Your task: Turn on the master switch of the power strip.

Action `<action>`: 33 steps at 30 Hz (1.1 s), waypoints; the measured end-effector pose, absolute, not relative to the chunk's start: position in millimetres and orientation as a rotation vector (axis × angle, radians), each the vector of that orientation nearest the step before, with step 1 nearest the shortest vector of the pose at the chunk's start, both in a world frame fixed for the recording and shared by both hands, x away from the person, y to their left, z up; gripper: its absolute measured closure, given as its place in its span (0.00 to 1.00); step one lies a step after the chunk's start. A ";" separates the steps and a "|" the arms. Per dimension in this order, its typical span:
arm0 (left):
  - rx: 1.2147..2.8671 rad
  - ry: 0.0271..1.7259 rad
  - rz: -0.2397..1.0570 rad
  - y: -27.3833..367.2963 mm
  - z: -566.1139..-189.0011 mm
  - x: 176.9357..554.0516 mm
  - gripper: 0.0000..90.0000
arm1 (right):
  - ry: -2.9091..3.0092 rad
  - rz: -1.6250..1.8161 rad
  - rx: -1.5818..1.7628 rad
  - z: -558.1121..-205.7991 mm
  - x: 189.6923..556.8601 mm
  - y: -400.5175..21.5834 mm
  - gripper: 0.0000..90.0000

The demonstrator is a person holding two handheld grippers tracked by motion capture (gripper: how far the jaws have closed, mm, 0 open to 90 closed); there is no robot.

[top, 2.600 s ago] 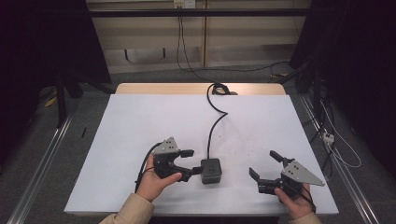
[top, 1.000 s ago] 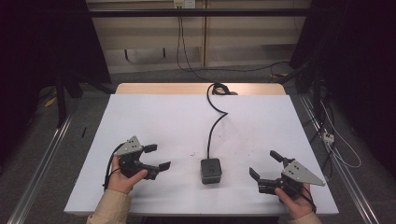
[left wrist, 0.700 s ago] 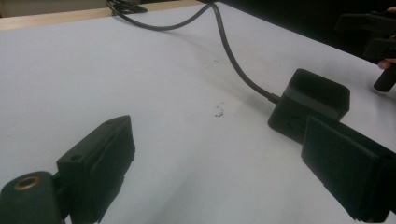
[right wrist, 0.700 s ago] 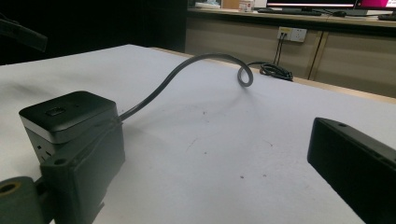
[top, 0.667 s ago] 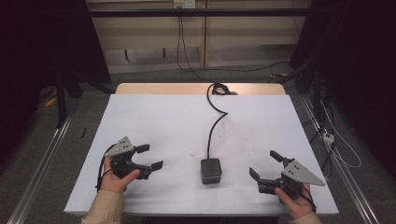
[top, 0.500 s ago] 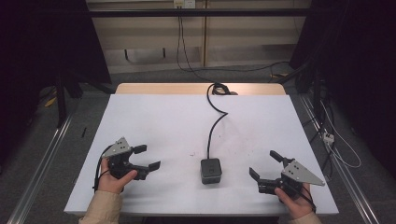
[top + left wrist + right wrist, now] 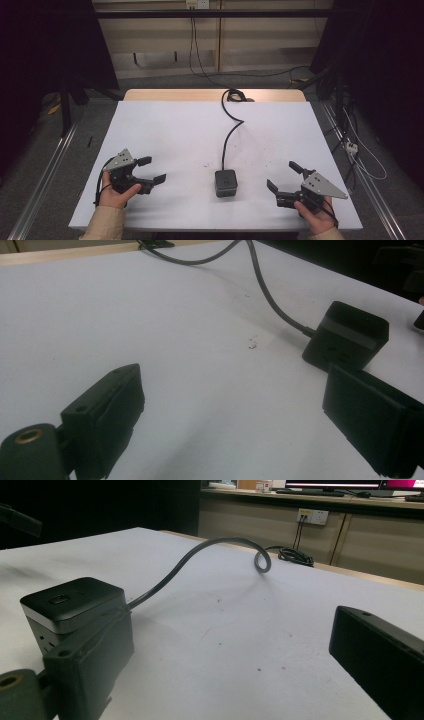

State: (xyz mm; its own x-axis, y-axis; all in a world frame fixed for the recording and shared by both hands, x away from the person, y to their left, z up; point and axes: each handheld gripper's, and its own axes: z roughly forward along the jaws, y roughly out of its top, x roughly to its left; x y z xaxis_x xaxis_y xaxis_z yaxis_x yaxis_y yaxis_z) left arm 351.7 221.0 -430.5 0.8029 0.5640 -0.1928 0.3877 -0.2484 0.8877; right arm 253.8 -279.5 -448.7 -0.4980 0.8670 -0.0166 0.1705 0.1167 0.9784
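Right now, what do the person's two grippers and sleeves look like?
Each gripper, left and right, is black, with two blocky jaws and a grey three-cornered plate on top. A thin black cable loops from the left one. Both sleeves are beige.

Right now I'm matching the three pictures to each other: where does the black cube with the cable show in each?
High view: black cube, low centre, between both grippers.
Left gripper view: right, upper half.
Right gripper view: left, behind the jaw.
Shared landmark: its grey cable.
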 end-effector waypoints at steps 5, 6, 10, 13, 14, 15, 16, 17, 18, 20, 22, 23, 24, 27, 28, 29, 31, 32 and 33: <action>1.876 0.729 0.205 224.9 -431.5 351.4 0.10 | 1.773 1.424 1.011 -448.7 253.9 -279.4 0.04; 1.875 0.733 0.205 225.7 -431.8 351.4 0.10 | 1.774 1.423 1.009 -448.8 253.9 -279.5 0.04; 1.879 0.734 0.207 228.5 -432.6 351.0 0.10 | 1.770 1.425 1.010 -448.8 254.1 -279.6 0.04; 1.880 0.738 0.212 230.2 -432.9 350.5 0.10 | 1.770 1.426 1.010 -448.8 254.0 -279.6 0.04; 1.880 0.740 0.212 230.7 -433.1 350.3 0.10 | 1.770 1.426 1.010 -448.7 253.9 -279.5 0.04; 1.883 0.738 0.213 231.5 -433.2 350.4 0.10 | 1.773 1.424 1.009 -448.7 253.8 -279.5 0.04; 1.882 0.741 0.211 232.0 -433.5 350.3 0.10 | 1.773 1.424 1.009 -448.6 253.8 -279.4 0.04; 1.880 0.745 0.213 232.4 -433.8 350.0 0.10 | 1.773 1.424 1.008 -448.6 253.8 -279.4 0.04; 1.881 0.746 0.214 233.0 -434.0 349.8 0.10 | 1.773 1.424 1.009 -448.7 253.8 -279.4 0.04; 1.881 0.750 0.214 234.0 -434.6 349.5 0.10 | 1.775 1.424 1.008 -448.7 253.9 -279.5 0.04; 1.883 0.754 0.213 234.9 -435.2 349.2 0.10 | 1.775 1.425 1.008 -448.9 254.1 -279.3 0.04; 1.885 0.752 0.214 235.3 -435.4 349.0 0.10 | 1.775 1.426 1.008 -448.9 254.1 -279.3 0.04; 1.886 0.752 0.214 235.6 -435.7 348.8 0.10 | 1.776 1.425 1.007 -448.9 254.1 -279.3 0.04; 1.890 0.751 0.212 235.7 -436.2 347.7 0.10 | 1.777 1.427 1.006 -449.0 254.2 -279.3 0.04; 1.890 0.749 0.208 235.6 -436.6 347.5 0.10 | 1.777 1.428 1.007 -449.2 254.3 -279.4 0.04; 1.890 0.751 0.212 235.5 -437.0 347.1 0.10 | 1.777 1.428 1.007 -449.3 254.4 -279.5 0.04; 1.895 0.748 0.210 235.8 -437.5 346.8 0.10 | 1.778 1.429 1.008 -449.4 254.4 -279.6 0.04; 1.899 0.748 0.215 236.1 -437.6 346.8 0.09 | 1.778 1.429 1.008 -449.4 254.4 -279.5 0.04; 1.898 0.751 0.215 236.3 -437.8 346.7 0.09 | 1.779 1.430 1.007 -449.4 254.5 -279.6 0.04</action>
